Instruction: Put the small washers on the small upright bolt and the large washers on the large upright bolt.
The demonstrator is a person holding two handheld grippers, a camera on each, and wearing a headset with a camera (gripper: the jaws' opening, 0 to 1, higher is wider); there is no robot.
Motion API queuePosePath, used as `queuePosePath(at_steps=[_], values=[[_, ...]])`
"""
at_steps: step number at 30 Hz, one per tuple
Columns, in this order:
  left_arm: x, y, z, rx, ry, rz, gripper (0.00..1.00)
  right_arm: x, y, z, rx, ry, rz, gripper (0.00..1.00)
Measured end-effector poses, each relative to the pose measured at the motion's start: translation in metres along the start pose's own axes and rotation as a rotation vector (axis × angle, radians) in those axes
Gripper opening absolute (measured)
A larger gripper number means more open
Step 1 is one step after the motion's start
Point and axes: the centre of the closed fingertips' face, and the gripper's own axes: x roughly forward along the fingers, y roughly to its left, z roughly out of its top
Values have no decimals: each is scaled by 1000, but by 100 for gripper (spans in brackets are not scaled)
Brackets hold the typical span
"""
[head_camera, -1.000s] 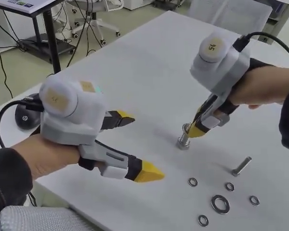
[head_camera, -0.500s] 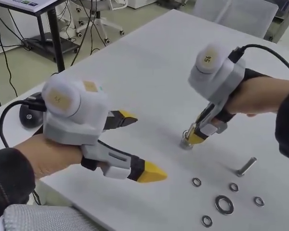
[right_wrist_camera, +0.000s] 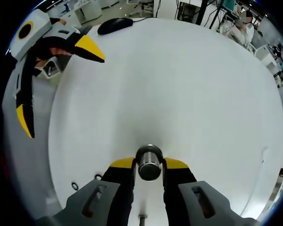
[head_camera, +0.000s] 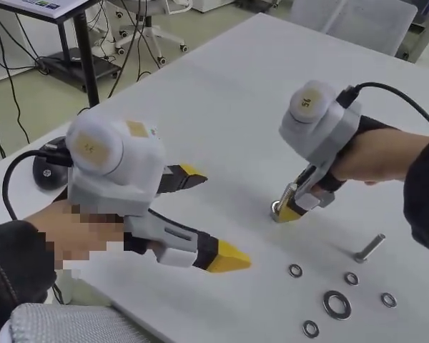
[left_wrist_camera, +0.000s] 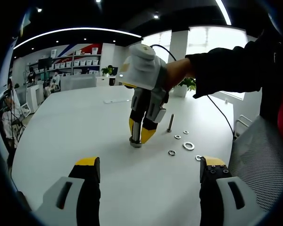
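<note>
On the white bench point(head_camera: 222, 93), nothing is threaded yet — every washer is seen lying loose. The large silver steel bolt point(head_camera: 278, 209) is clamped between the yellow-tipped jaws of the right claw point(head_camera: 287, 211), head down on the bench near its middle, shank rising between the jaws. In the left gripper view its long axis is read as close to vertical, threaded end up. In the right gripper view it is looked at almost end-on, a round silver face sitting between the two yellow tips. Standing the large bolt up is judged to be the step in hand; whether it would stay up unaided cannot be told.

The small silver bolt point(head_camera: 370, 247) appears to be lying on its side, near and to the right. Its axis runs along the bench, head toward the person and tip away to the right, so it looks yet to be stood up.

Nearest the person, the one large silver ring washer point(head_camera: 337, 305) is flat on the bench. Four small silver ring washers point(head_camera: 295, 271) are scattered around it, all apart from both bolts.

The left claw point(head_camera: 213, 214) is spread wide and carries nothing, hovering over bare bench well to the left of the large bolt.

Left to be done, as judged here — the small bolt set upright, four small washers dropped on it, and the large washer dropped on the large bolt.
</note>
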Motion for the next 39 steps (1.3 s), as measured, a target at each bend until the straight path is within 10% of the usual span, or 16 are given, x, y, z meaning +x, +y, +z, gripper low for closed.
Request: queuePosePath(at_steps=[39], values=[[-3,-4,3,14,3,-5,87,-26,6,1,-71,-22,-53,32]])
